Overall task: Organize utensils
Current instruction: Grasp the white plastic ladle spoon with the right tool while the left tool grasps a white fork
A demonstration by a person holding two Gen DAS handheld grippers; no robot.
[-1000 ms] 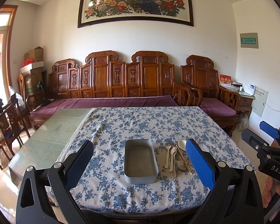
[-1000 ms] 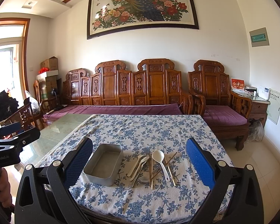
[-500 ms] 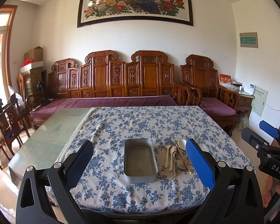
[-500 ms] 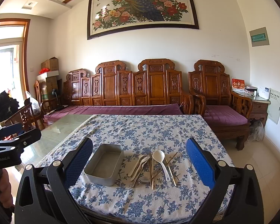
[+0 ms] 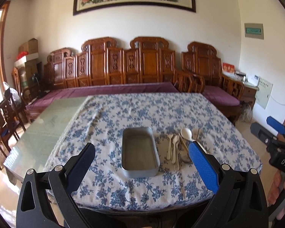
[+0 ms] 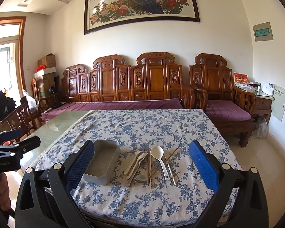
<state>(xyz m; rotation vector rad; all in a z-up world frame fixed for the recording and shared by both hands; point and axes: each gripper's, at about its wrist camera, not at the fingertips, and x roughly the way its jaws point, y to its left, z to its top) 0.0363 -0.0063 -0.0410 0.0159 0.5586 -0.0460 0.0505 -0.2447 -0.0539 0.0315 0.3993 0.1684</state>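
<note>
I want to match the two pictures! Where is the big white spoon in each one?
Left wrist view: the big white plastic spoon lies right of centre, its bowl just right of the grey metal tray.
Right wrist view: the spoon lies near the centre, bowl pointing away, among the chopsticks.
Shared landmark: the tray, always left of the spoon.

Both wrist cams look forward from the near edge of the worktop (image 5: 180, 110) toward the sofa (image 6: 123, 104), left one slightly closer, sharing the tin (image 5: 139, 150) and utensils (image 6: 152, 163).
</note>
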